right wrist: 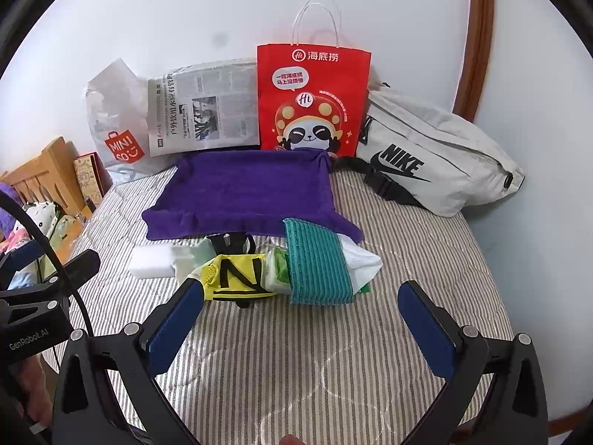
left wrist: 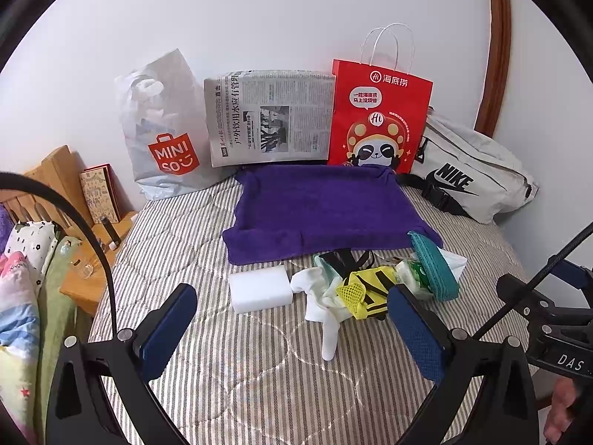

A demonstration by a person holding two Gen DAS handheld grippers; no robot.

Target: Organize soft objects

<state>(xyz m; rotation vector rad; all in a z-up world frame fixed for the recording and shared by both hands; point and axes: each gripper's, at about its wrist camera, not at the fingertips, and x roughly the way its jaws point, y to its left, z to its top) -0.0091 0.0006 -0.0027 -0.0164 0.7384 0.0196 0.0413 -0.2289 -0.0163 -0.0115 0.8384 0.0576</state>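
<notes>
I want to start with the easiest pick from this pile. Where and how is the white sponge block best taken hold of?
Grip the white sponge block across its two long sides, coming down from above. It lies flat on the striped bedspread at the left of the pile; its right end meets the white cloth, while both long edges look free for open fingers to straddle.

Black straps [left wrist: 350, 259] half under purple towel [left wrist: 318, 207]

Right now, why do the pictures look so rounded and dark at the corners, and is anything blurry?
Left wrist view: fisheye bending, the door frame curves, corners black, even daylight, soft shadows. Right wrist view: same bulge, the red paper bag sharp and vivid, the purple towel dark with little detail.
</notes>
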